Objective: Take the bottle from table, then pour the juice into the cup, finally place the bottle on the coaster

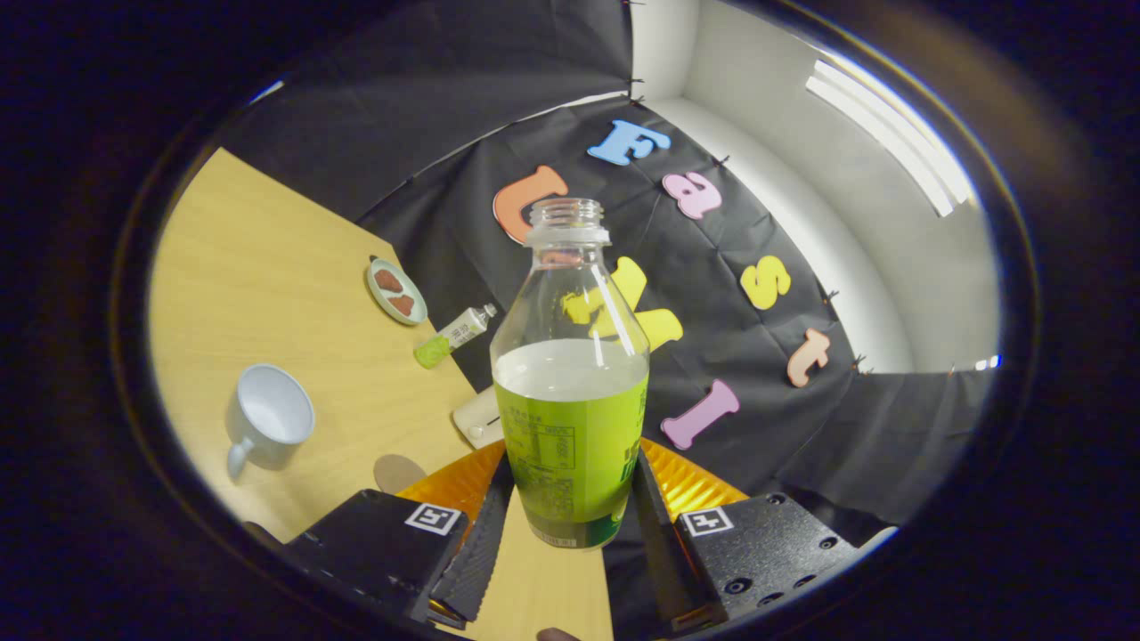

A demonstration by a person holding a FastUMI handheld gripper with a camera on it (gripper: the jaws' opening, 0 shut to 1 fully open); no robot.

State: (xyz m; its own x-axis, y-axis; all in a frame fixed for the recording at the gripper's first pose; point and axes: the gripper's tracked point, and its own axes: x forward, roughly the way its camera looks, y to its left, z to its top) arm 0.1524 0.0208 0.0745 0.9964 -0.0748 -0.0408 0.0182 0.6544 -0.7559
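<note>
— Green bottle, where?
— Frame centre, uncapped, clamped between both fingers of the gripper
— Cup?
— Lower left on the table, coaster just below it

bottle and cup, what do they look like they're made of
The bottle, held between the gripper's fingers, looks like clear glossy plastic: you see through it above the juice, with a threaded open neck and a green printed label; glass cannot be ruled out. The cup on the table looks like white glazed ceramic, smooth with a soft sheen, though plastic is possible.
</note>
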